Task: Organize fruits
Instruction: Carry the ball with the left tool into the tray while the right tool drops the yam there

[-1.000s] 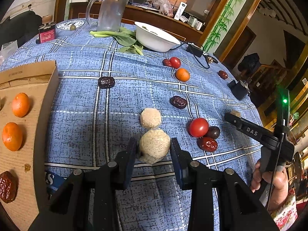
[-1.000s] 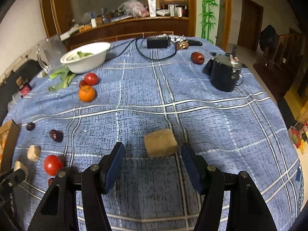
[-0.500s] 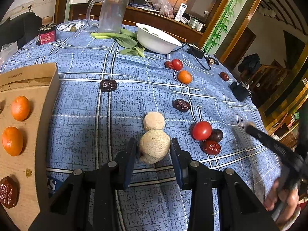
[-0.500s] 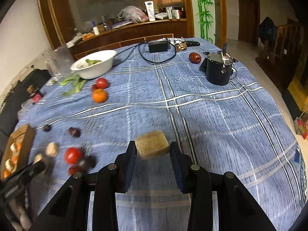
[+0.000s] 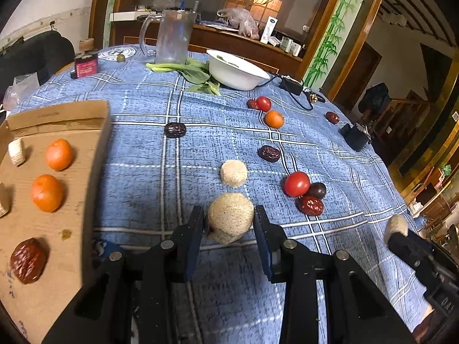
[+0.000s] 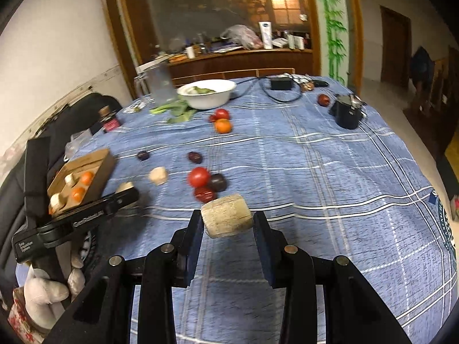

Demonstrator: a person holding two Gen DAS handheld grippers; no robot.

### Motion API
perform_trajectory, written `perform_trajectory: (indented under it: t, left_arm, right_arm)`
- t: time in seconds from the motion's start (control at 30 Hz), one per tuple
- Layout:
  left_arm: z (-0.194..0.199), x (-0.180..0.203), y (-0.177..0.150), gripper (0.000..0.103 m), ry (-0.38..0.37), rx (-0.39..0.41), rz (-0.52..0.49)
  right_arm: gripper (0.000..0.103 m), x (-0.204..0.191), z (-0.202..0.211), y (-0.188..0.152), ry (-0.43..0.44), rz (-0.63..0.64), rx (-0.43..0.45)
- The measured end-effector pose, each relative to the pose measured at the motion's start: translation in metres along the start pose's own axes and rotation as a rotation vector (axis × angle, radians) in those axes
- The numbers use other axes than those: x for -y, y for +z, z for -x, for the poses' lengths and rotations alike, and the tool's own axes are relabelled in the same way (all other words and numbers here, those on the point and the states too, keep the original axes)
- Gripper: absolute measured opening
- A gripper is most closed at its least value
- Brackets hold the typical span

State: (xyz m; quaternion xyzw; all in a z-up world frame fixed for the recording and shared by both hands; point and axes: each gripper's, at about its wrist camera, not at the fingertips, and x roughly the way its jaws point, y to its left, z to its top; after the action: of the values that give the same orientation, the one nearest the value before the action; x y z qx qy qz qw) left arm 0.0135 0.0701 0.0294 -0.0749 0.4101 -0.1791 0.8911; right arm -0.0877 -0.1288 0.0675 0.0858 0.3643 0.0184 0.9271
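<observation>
My left gripper (image 5: 229,225) is shut on a round beige piece (image 5: 230,221), held just above the blue cloth. My right gripper (image 6: 228,225) is shut on a beige cylindrical piece (image 6: 227,216), lifted over the table; it also shows in the left wrist view (image 5: 396,226). A cardboard tray (image 5: 94,154) at the left holds two oranges (image 5: 58,154), a date (image 5: 28,260) and white pieces. Loose on the cloth lie another beige piece (image 5: 233,173), a tomato (image 5: 297,183), dates (image 5: 310,205) and an orange (image 5: 274,119).
A white bowl (image 5: 238,70), greens (image 5: 198,76), a glass jug (image 5: 173,35) and a red jar (image 5: 85,66) stand at the back. A black cable with adapter (image 5: 291,84) and a black cup (image 5: 355,137) are at the right. The table edge drops off right.
My right gripper closed on its beige piece, lifted it and swung left toward the tray. My left gripper keeps its grip and has shifted slightly left.
</observation>
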Motion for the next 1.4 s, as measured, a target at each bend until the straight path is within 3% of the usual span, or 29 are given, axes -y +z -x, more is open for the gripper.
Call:
perform_trajectory:
  t: [0.33,0.43,0.63,0.8,1.03,1.4]
  left_arm:
    - [0.067,-0.027,-0.024,0.034,-0.023,0.011,0.044]
    - [0.091,-0.050,-0.028,0.034,0.005,0.035,0.084]
    - [0.130,-0.118,-0.035,0.034,0.131,0.070,0.195]
    - [0.154,-0.171,-0.043,0.034,0.270,0.087,0.254]
    - [0.157,-0.210,-0.047,0.034,0.317,0.062,0.321]
    - [0.127,-0.210,-0.041,0.034,0.328,-0.020,0.279]
  right_arm:
    - [0.038,-0.041,-0.002,-0.016,0.032,0.021,-0.018]
    - [0.038,-0.054,0.001,-0.017,0.047,0.042,-0.022]
    - [0.039,-0.094,0.002,-0.016,0.116,0.113,-0.031]
    - [0.039,-0.140,-0.010,-0.015,0.236,0.156,-0.076]
    - [0.039,-0.210,-0.038,-0.019,0.368,0.241,-0.178]
    - [0.039,-0.266,-0.088,-0.029,0.346,0.360,-0.297]
